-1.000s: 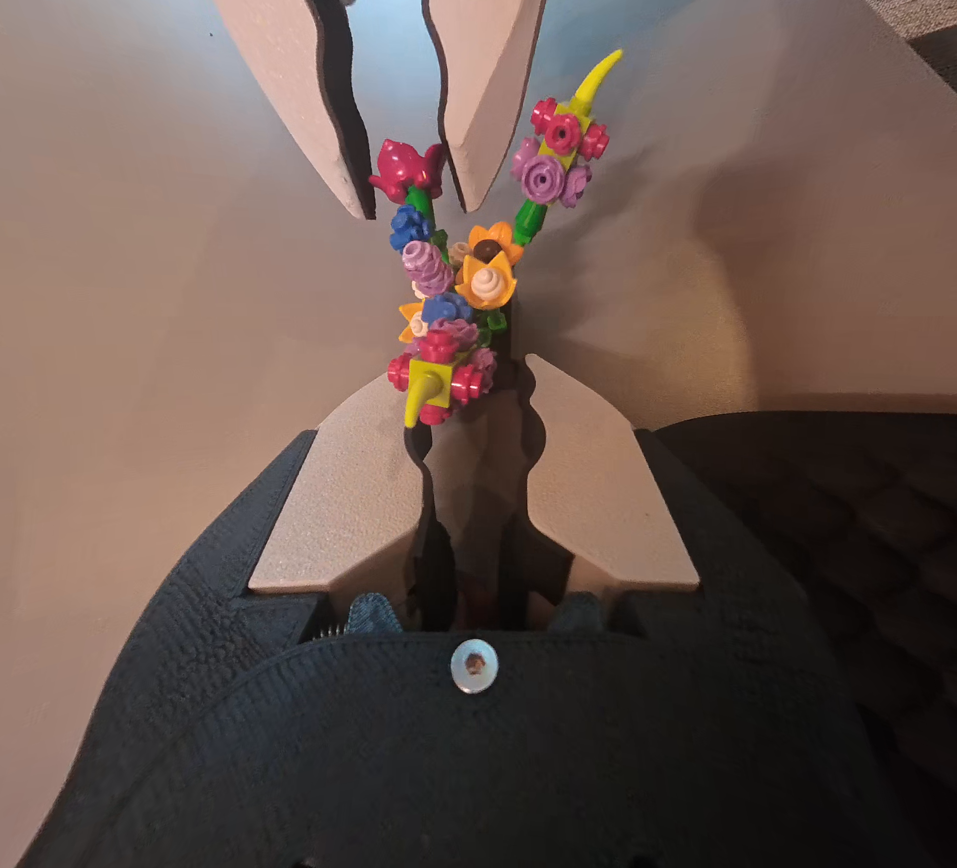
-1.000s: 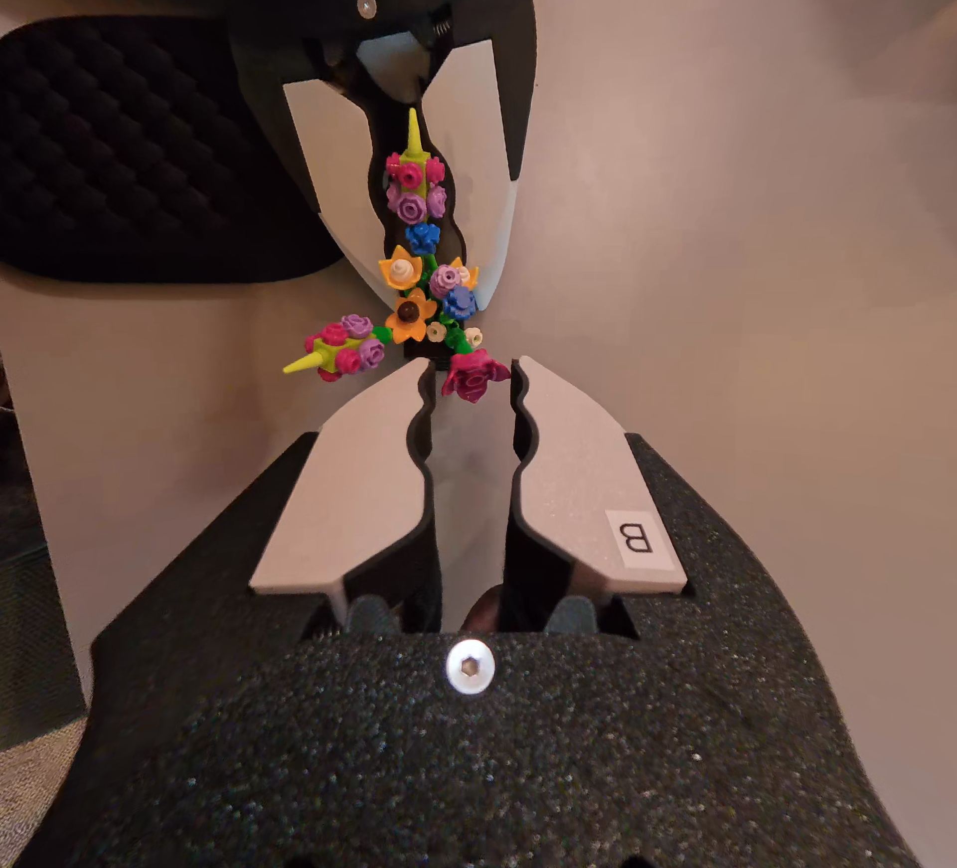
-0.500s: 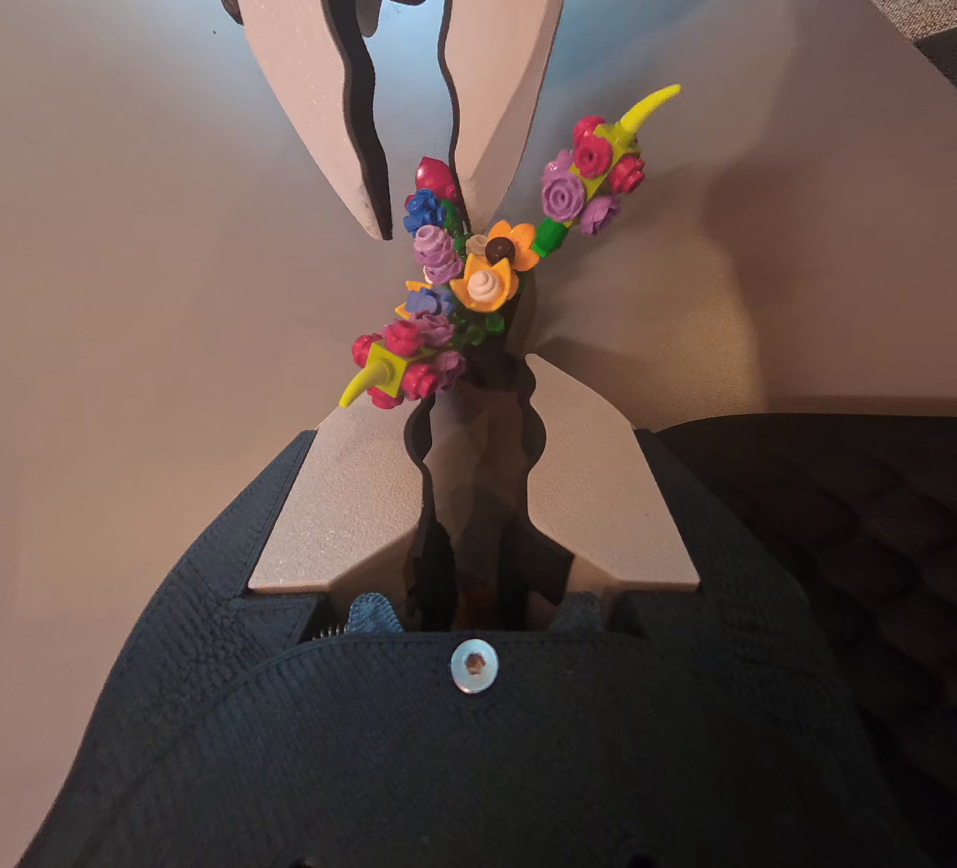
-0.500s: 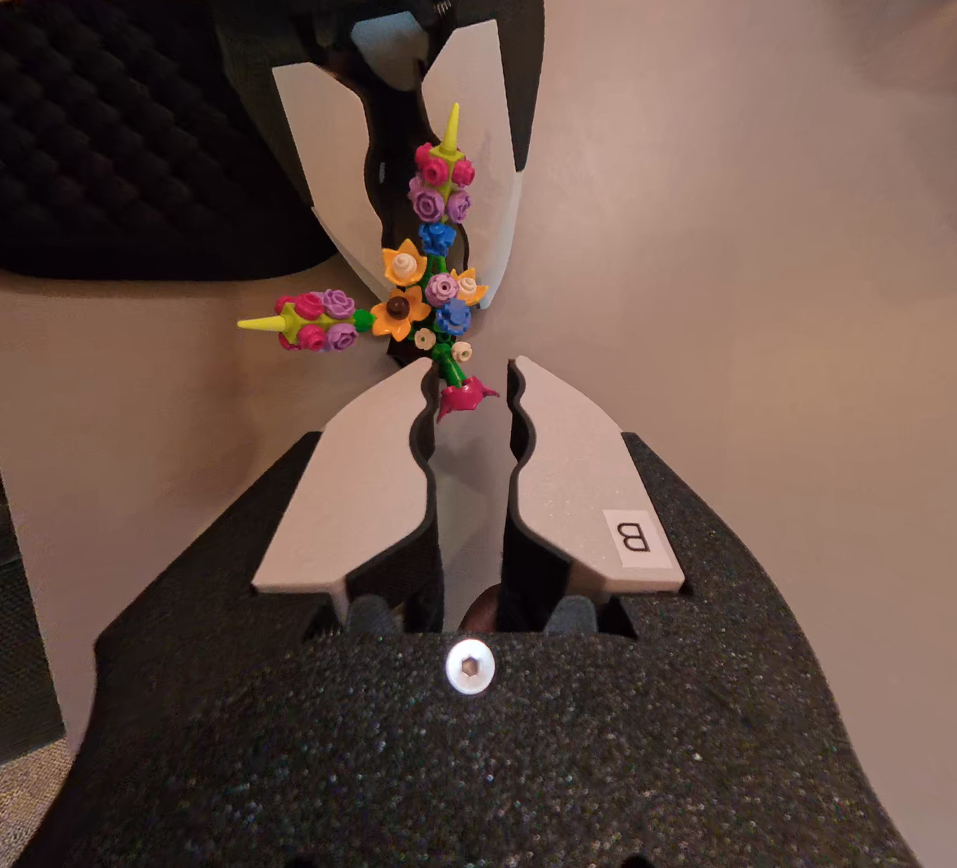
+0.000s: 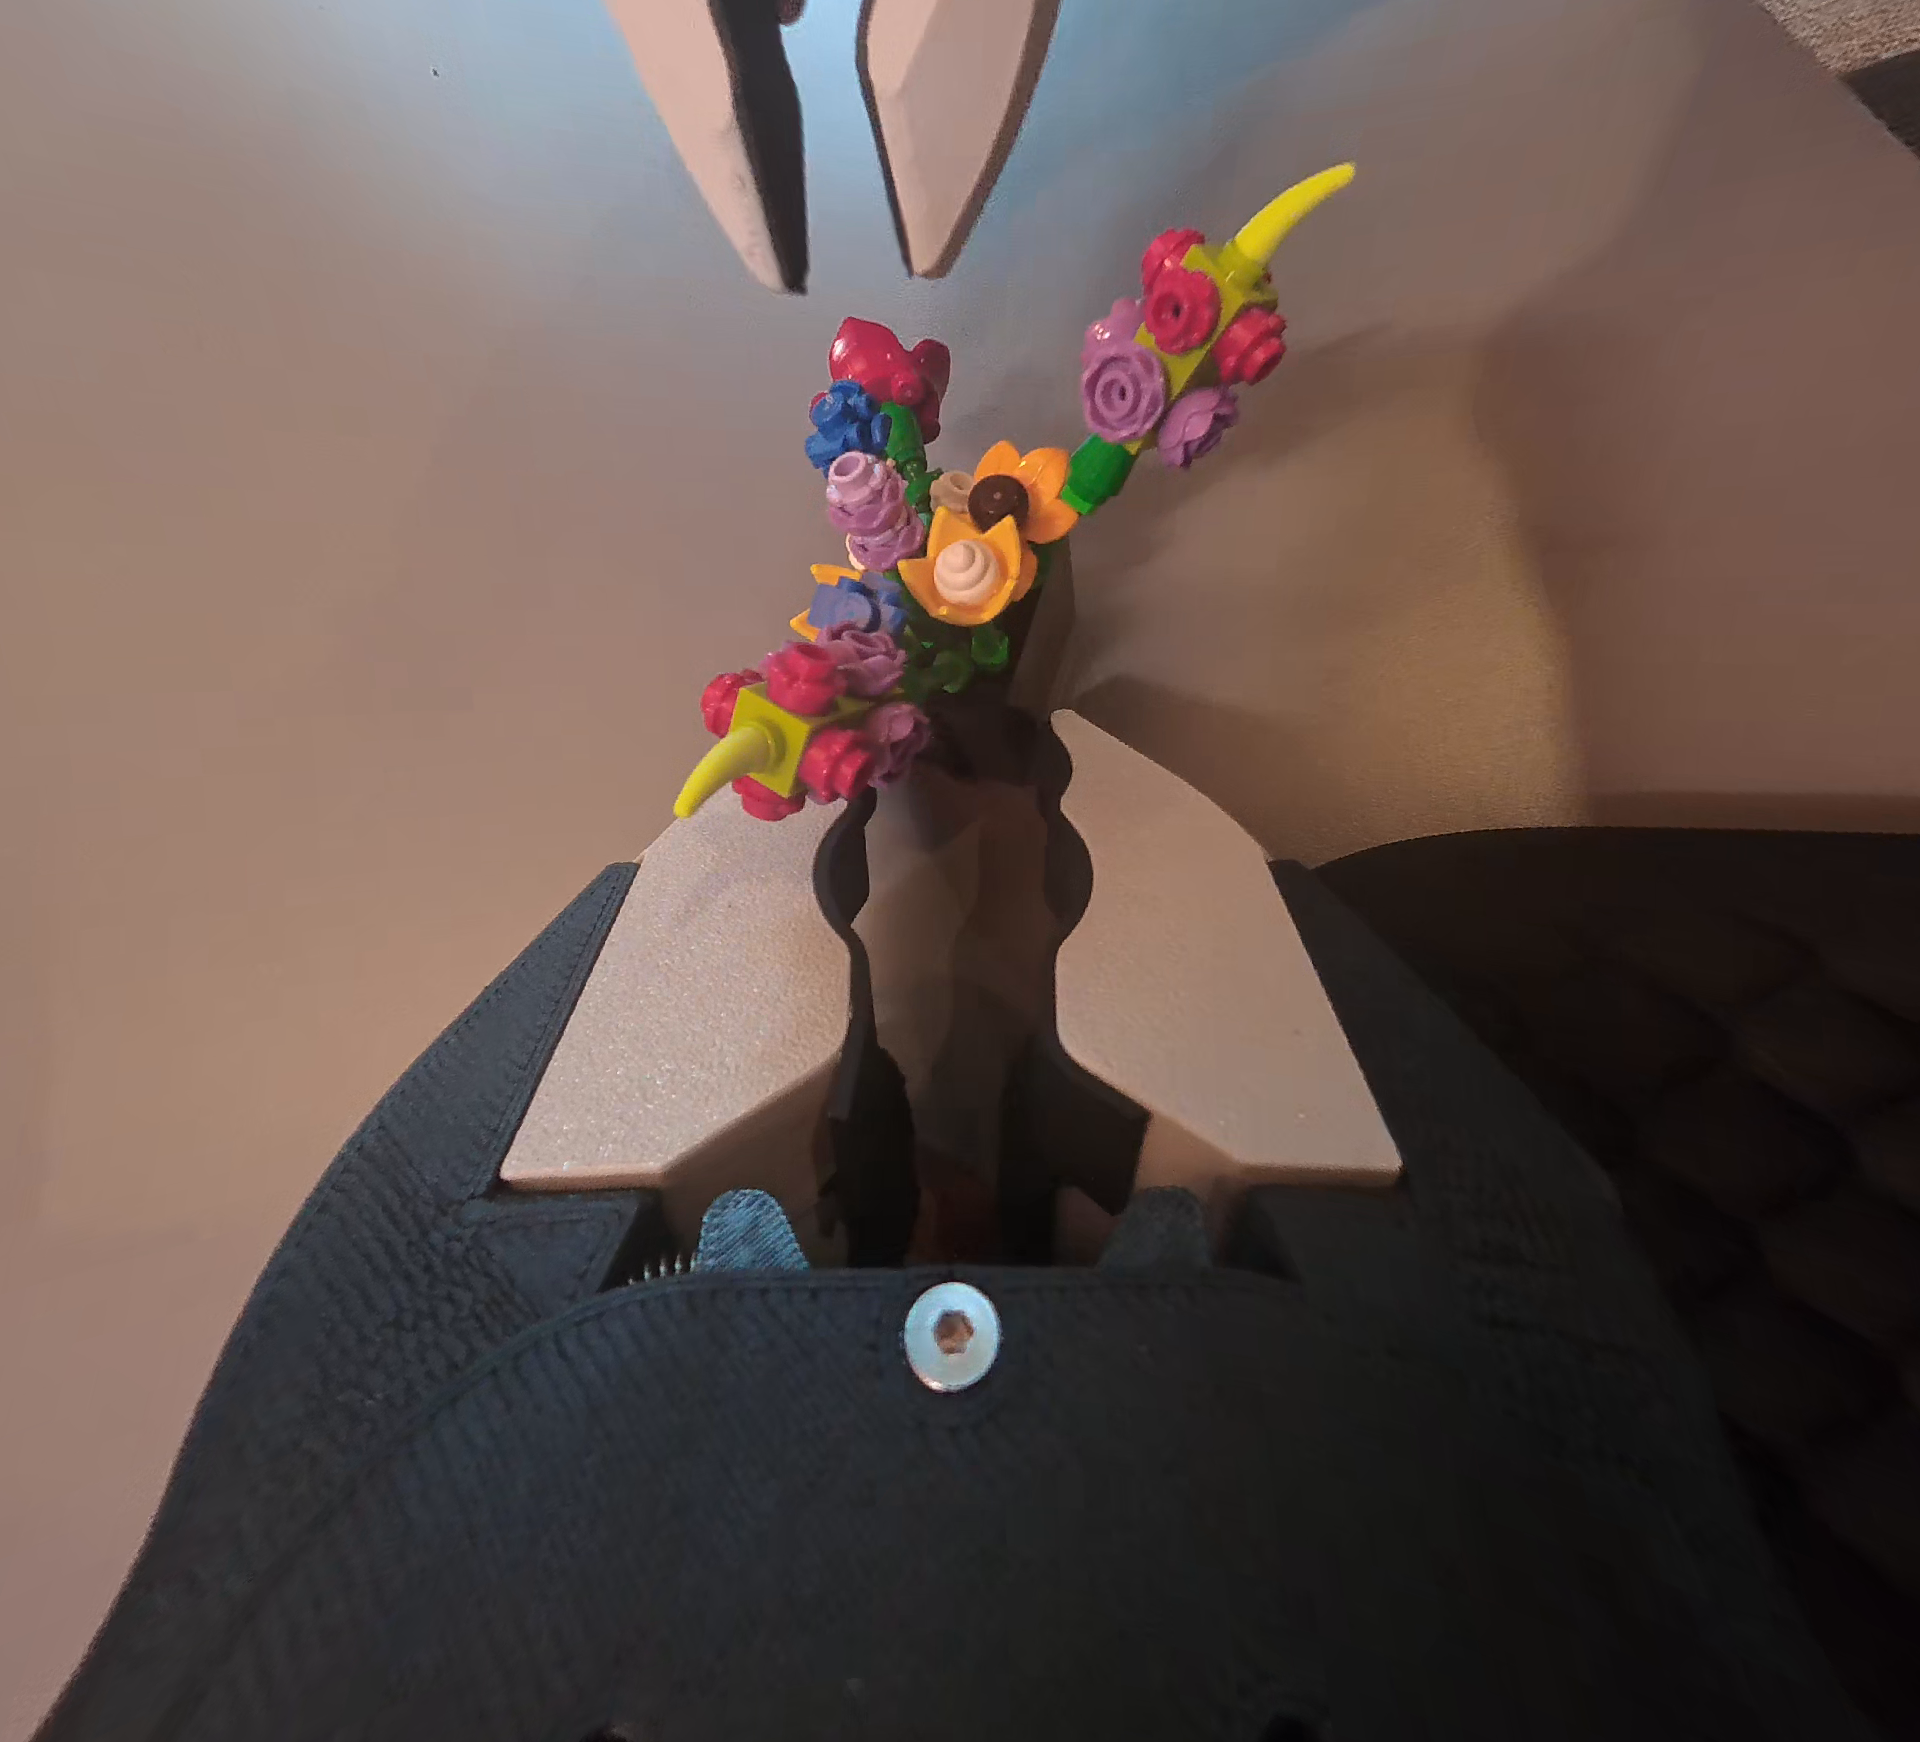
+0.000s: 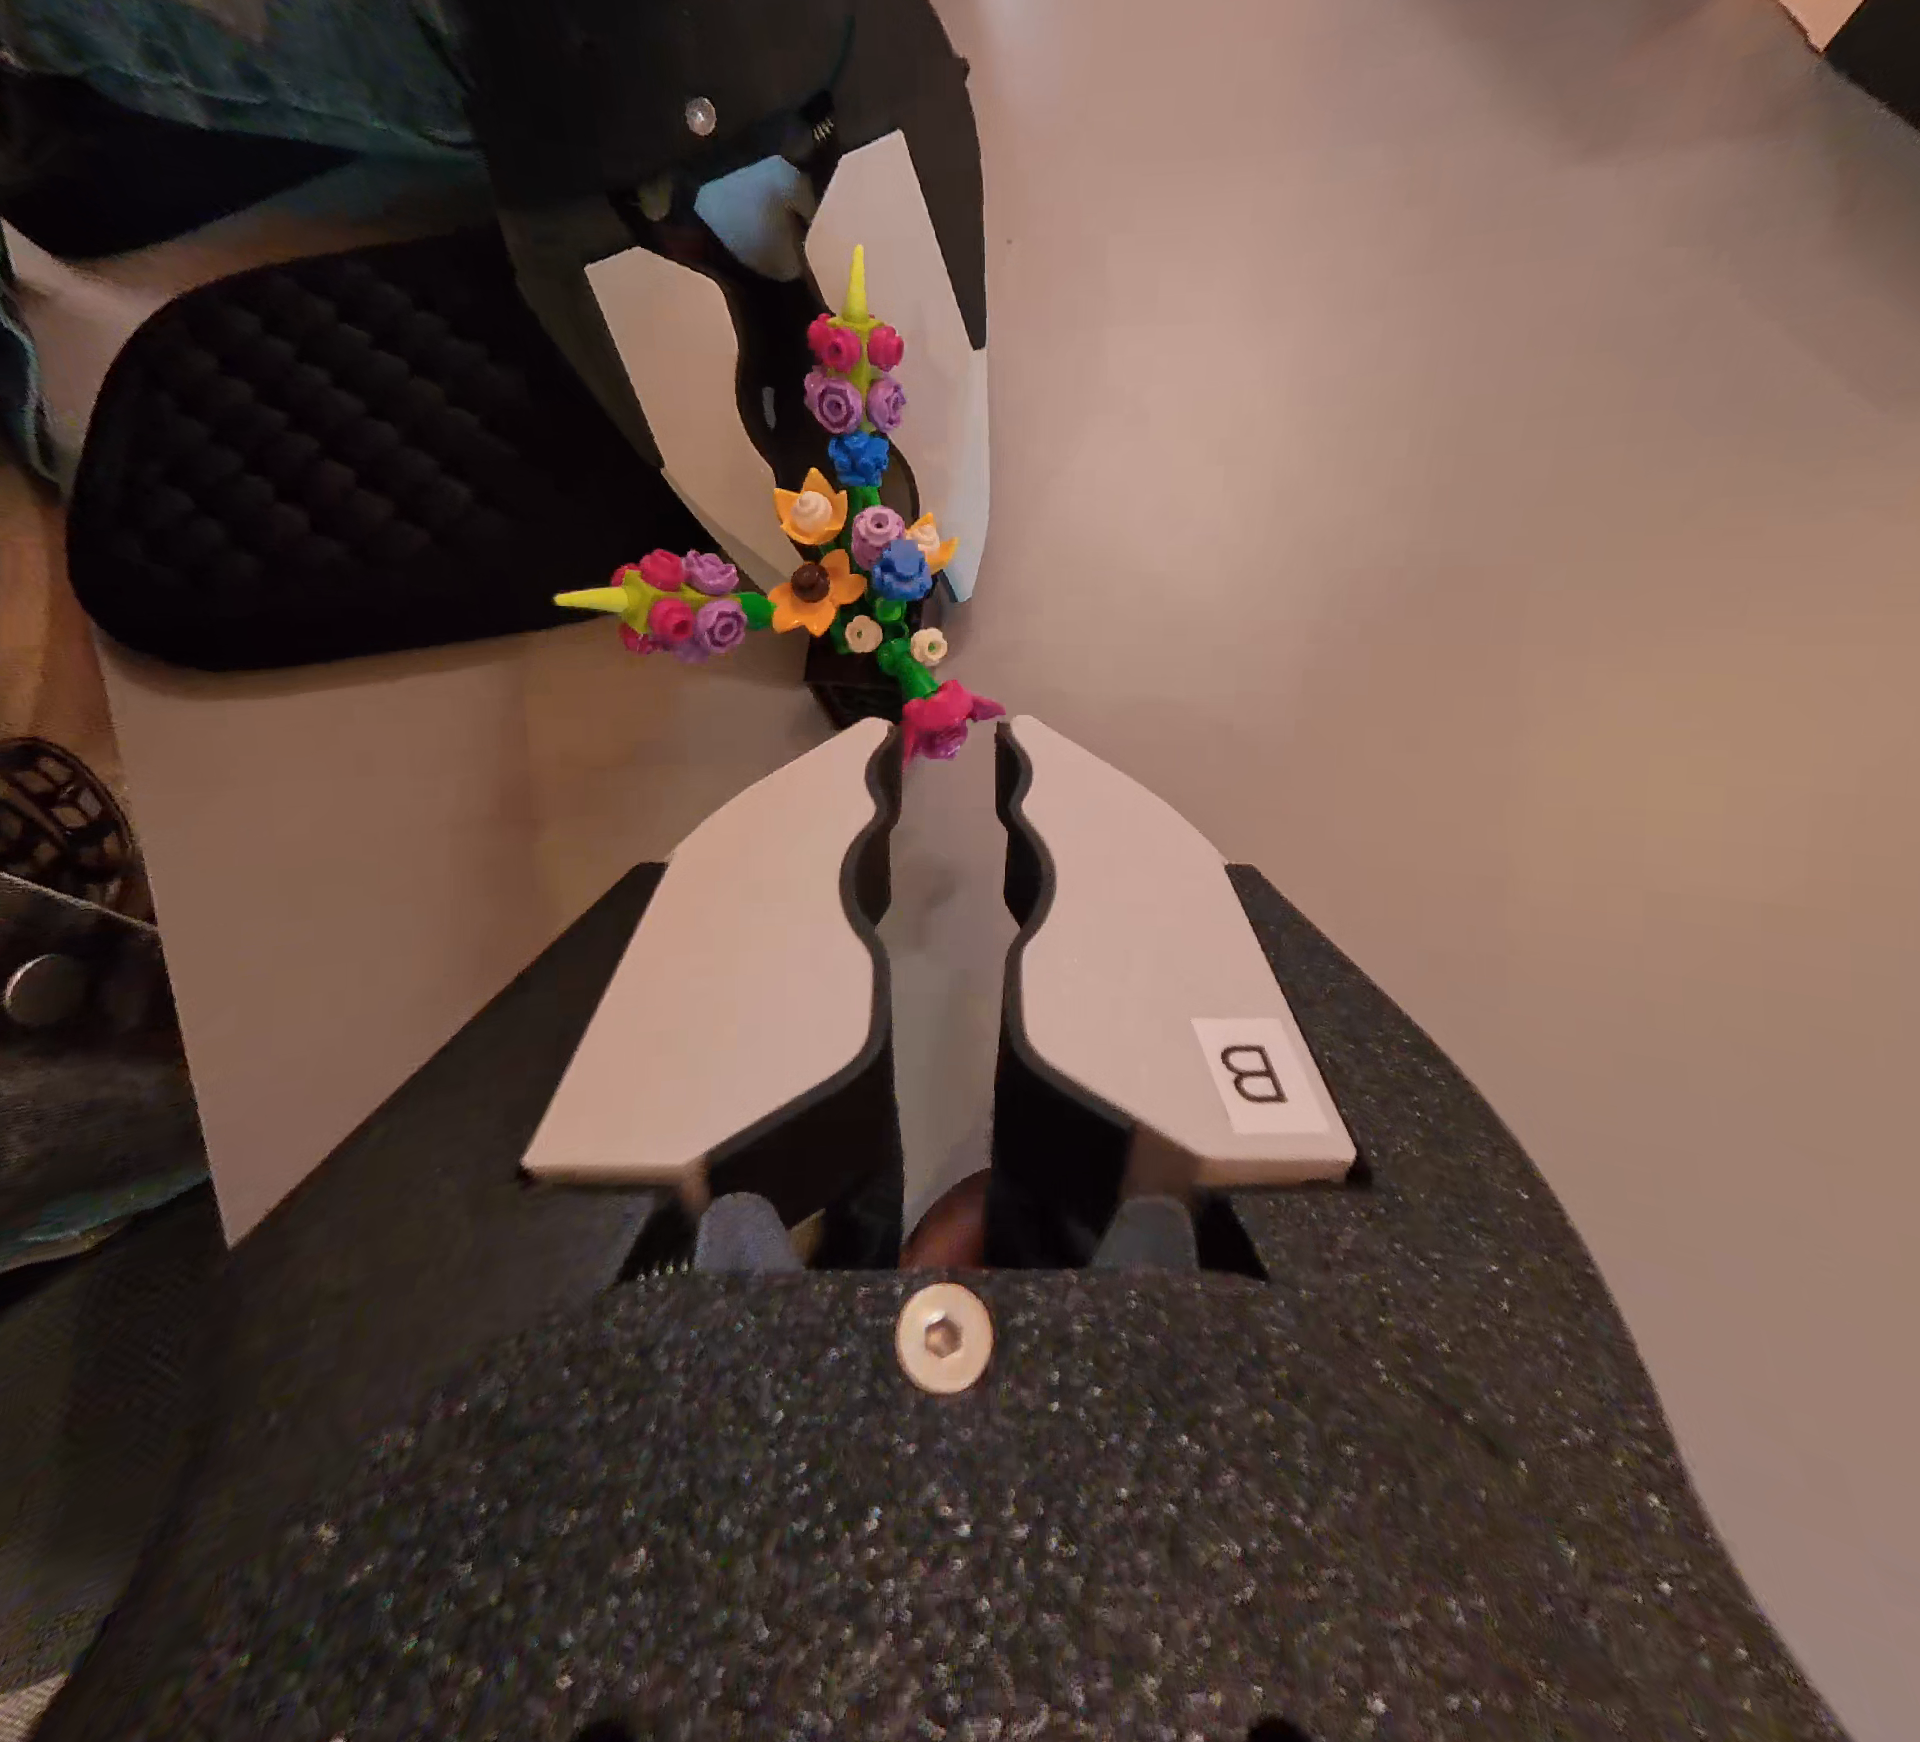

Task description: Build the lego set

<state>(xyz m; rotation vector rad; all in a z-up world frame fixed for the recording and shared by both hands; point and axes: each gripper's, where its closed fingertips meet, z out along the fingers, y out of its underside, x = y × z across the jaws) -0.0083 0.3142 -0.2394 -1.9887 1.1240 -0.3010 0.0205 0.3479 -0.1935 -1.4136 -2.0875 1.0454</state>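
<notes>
A small lego flower bouquet of pink, purple, blue and orange plastic blossoms on green stems is gripped at its dark base between the tips of the left gripper, whose grey fingers are pinched onto it. The base itself is largely hidden by the blossoms and fingertips, so the exact contact is hard to make out. The bouquet's long axis runs forward from the left gripper's tips, ending in a magenta bloom at the far end. Two side sprigs with lime-yellow spikes branch off: one forward and to the right, one back beside the left fingertip.

In the right wrist view the bouquet lies straight ahead of the right gripper, its magenta bloom just at the gap between the fingertips. The right gripper's fingers stand slightly spread with a narrow gap; whether they touch the bloom cannot be told. In the left wrist view the right gripper appears blurred and cut off at the top, clear of the bloom.

All hangs above a pale table; a black quilted pad lies left of the right gripper.
</notes>
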